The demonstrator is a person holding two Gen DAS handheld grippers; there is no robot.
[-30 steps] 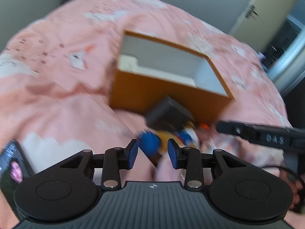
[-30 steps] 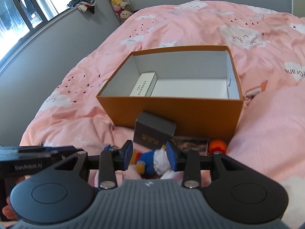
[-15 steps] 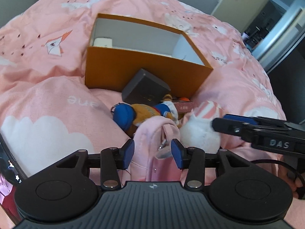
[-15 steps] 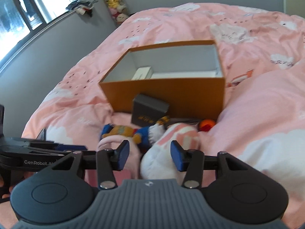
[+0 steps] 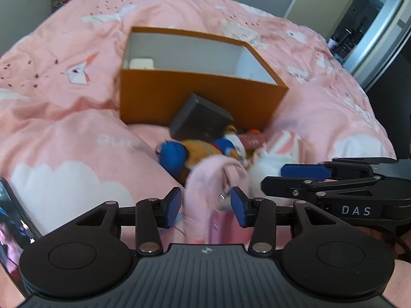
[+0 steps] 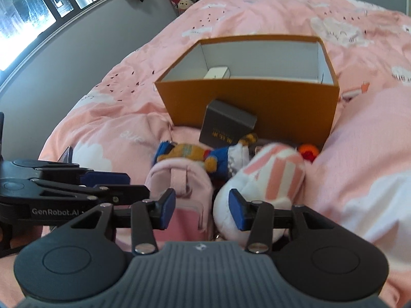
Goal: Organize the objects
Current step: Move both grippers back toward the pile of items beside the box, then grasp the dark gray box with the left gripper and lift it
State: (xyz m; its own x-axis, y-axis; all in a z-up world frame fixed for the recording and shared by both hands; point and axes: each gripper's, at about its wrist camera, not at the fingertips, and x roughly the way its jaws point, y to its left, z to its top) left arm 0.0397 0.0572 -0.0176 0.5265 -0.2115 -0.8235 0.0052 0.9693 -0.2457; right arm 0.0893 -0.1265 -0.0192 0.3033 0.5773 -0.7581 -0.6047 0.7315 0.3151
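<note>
Hovering over the toy pile before the orange box (image 6: 246, 102), we hold left tool (image 5: 206, 206) and right tool (image 6: 202, 209) both apart, empty. Next, we judge: clamp the pink backpack (image 6: 179, 179).

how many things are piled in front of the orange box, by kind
soft toys: 2, duck, striped white-pink plush
bags: 1, pink backpack
small boxes: 2, dark box, flat reddish box
orange ball: 1
total: 6
</note>
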